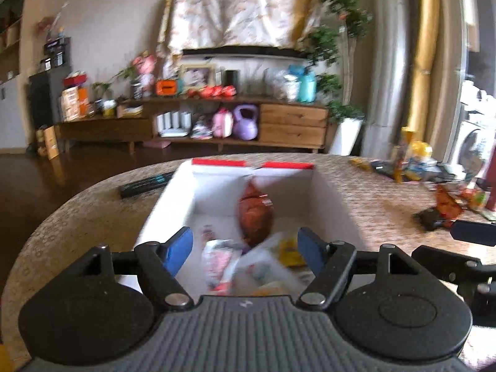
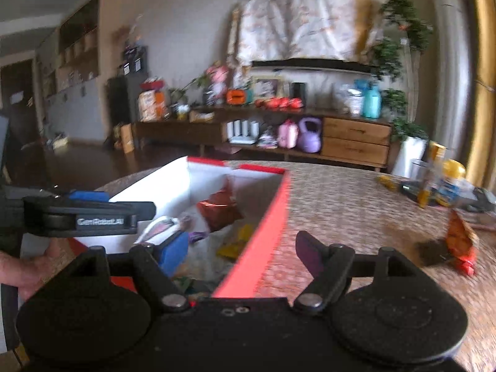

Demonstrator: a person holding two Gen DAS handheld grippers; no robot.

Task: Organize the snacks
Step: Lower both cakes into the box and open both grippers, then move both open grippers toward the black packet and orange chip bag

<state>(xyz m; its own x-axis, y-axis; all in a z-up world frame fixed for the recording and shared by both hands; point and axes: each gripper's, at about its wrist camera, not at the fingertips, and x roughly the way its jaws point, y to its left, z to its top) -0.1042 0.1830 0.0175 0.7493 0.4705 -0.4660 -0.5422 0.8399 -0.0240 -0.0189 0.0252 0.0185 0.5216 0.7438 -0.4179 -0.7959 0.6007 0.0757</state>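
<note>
1. A living room was seen behind a round worktop with a beige patterned cover; a low wooden sideboard stood against the far wall.
2. A box, white inside and red outside, was placed on the worktop, its flaps open.
3. Several snacks were seen in the box: a red-brown bag leaned against the far wall, and a pink-and-white packet and a yellow packet lay on the bottom, nearer the camera.
4. An orange bag was left on the worktop, well apart from the box on its right.
5. More clutter was seen at the worktop's far right edge; it was too blurred to be told apart.
6. The left tool was held above the near end of the box, jaws apart, with nothing between them.
7. The right tool was held over the box's right wall, likewise spread and empty; one finger was inside the box and the other outside.
8. A hand was seen at the left edge of the right wrist view, on the left tool.
</note>
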